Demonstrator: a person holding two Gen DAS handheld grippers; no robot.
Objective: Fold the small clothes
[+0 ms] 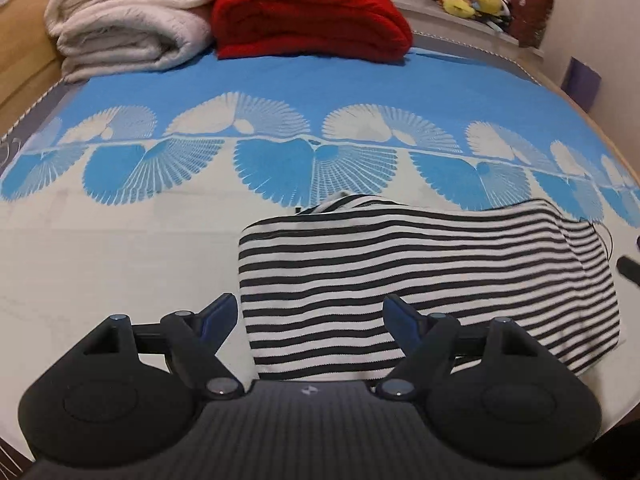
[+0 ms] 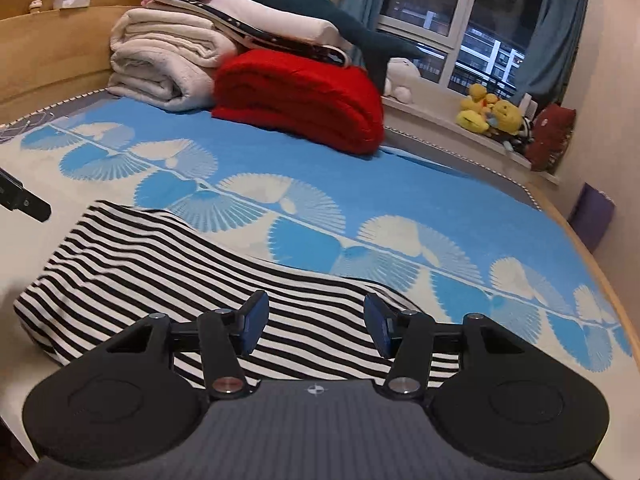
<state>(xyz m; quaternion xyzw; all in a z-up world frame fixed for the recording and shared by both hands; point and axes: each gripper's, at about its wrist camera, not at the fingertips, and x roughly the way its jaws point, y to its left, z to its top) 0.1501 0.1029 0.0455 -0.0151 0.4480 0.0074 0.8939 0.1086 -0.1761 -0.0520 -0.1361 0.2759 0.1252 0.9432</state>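
Your left gripper gapes wide and your right gripper stands half-spread, both empty above the folded striped garment on the bedspread.

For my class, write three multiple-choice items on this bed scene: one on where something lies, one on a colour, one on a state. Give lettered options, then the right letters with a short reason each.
1. Where does the folded red blanket lie?
A. On the window sill
B. On the bed, beside the folded cream blanket
C. On the floor

2. What colours are the stripes of the small striped garment?
A. Red and blue
B. Green and yellow
C. Black and white

3. How does the left gripper stand?
A. Open, gripping nothing
B. Shut on the garment
C. Shut on the blanket

Answers:
1. B: the two blankets sit side by side at the far end of the blue and white patterned bedspread.
2. C: black and white bands alternate across it.
3. A: its blue pads stand wide apart, above the cloth.
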